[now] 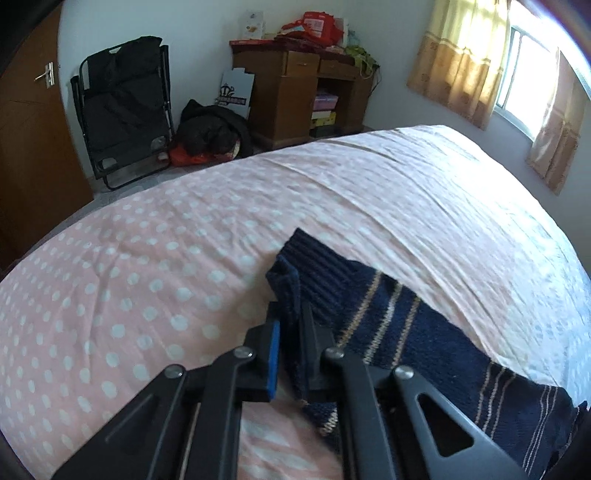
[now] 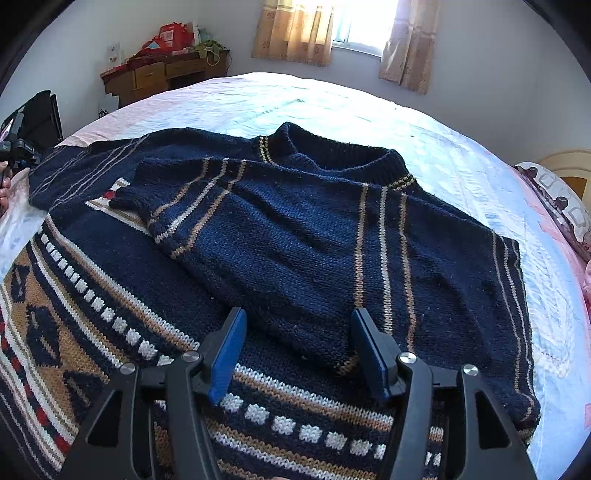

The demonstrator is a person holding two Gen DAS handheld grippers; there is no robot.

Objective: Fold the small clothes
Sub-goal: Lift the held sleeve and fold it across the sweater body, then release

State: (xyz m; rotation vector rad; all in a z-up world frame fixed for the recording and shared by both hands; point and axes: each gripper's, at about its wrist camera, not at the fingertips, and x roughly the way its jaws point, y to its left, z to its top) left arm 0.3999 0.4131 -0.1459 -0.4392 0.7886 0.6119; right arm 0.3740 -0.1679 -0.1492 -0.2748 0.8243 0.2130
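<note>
My left gripper [image 1: 291, 332] has its jaws pinched shut on the ribbed cuff [image 1: 286, 284] of the navy sweater's [image 2: 295, 240] left sleeve [image 1: 406, 332], which runs out across the pink polka-dot bed [image 1: 147, 277] away from the body of the garment. My right gripper [image 2: 299, 350] hovers over the middle of the sweater with its jaws about half open and nothing between them; they hang just above the knit where the other sleeve [image 2: 207, 210] is already folded across the chest. The sweater lies flat on the bed, collar [image 2: 340, 155] towards the window [image 2: 362, 26], patterned hem [image 2: 110, 332] nearest me. As I judge it, the step in hand is to carry this left sleeve in over the body to match the folded one. To do it well I want to lift the cuff only enough to clear the sheet, then draw it in an arc across the chest so the sleeve hinges at the shoulder seam rather than dragging the whole body sideways. The knit is thick and heavy, so the loose sleeve will likely sag and twist; keeping the cuff level should stop it rolling. My right jaws could press lightly on the body near the shoulder to pin it while I pull. I cannot quite tell from the left wrist view whether I have both layers of the cuff or just the upper one, so I would move slowly at first and watch for a layer slipping free.
</note>
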